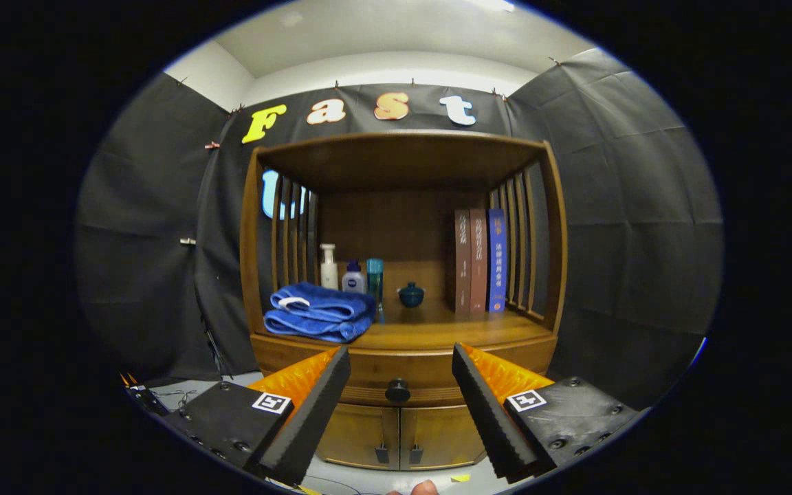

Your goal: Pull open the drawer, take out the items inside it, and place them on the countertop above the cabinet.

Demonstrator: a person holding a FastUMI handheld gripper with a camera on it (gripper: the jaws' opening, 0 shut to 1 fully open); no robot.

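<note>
Fingers [313, 405] of the gripper [401, 357] stand wide apart with nothing between them but open air, holding nothing; their inner faces are black ribbed pads, backed by orange plastic and black blocks with square markers. Framed in the gap between the tips, a little beyond them, sits the round black knob [397, 390] of the drawer [403, 375], a curved wooden front that is fully closed, flush with the cabinet [403, 289]. Below the drawer are two wooden doors [399, 436] with small dark pulls at their meeting edge. Above it the countertop [437, 333] has a bare, smooth strip along its front edge and toward the right. On its left lies a folded blue towel [317, 313], soft and rounded, close to the front lip. Behind it stand three bottles [353, 275], then a small dark blue lidded jar [411, 294] near the middle, and three upright books [478, 261] against the slatted right side. A flat wooden top roofs the shelf space.
</note>
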